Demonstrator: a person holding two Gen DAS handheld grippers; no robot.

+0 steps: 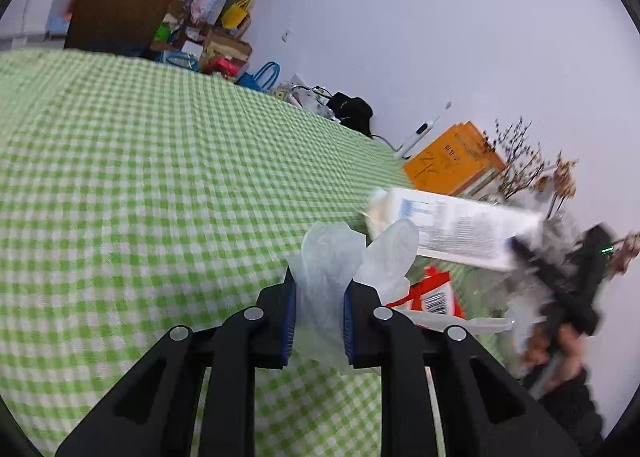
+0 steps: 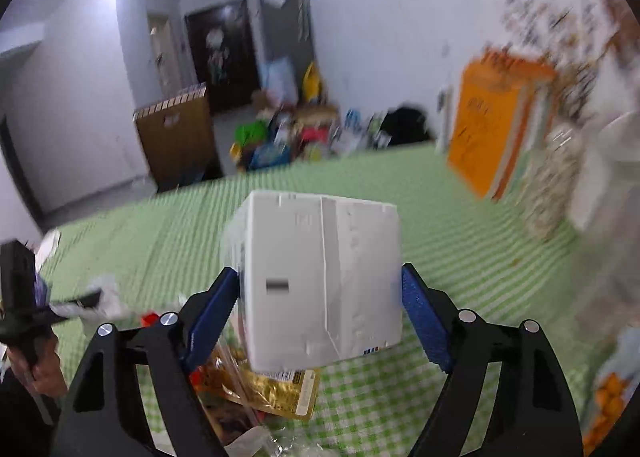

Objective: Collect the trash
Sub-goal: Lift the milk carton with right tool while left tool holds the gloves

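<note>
- The left gripper (image 1: pixel 319 313) is pinching a translucent white disposable glove (image 1: pixel 332 257) between its blue pads, jaws drawn narrow on it; the glove's limp fingers are sticking up above the fingertips, over the green-and-white checked tablecloth (image 1: pixel 140 177).
- The right gripper (image 2: pixel 320 309) is carrying a white carton (image 2: pixel 324 281) between widely spread jaws. The left blue pad is lying against the box's side; the right pad is sitting at its far edge, and motion blur is keeping me from telling whether it is pressing there.
- In the left wrist view the same carton is showing as a long box with printed text, raised above the table to the right of the glove.
- Below the carton more trash is lying on the cloth: a gold snack wrapper (image 2: pixel 280 389), a red-and-white packet with a barcode (image 1: pixel 434 293), and clear plastic scraps.
- An orange box (image 1: pixel 452 161) is standing at the table's far edge near the white wall, with dried branches (image 1: pixel 520 153) just beside it.
- Beyond the table, bags and cardboard are piling on the floor.
</note>
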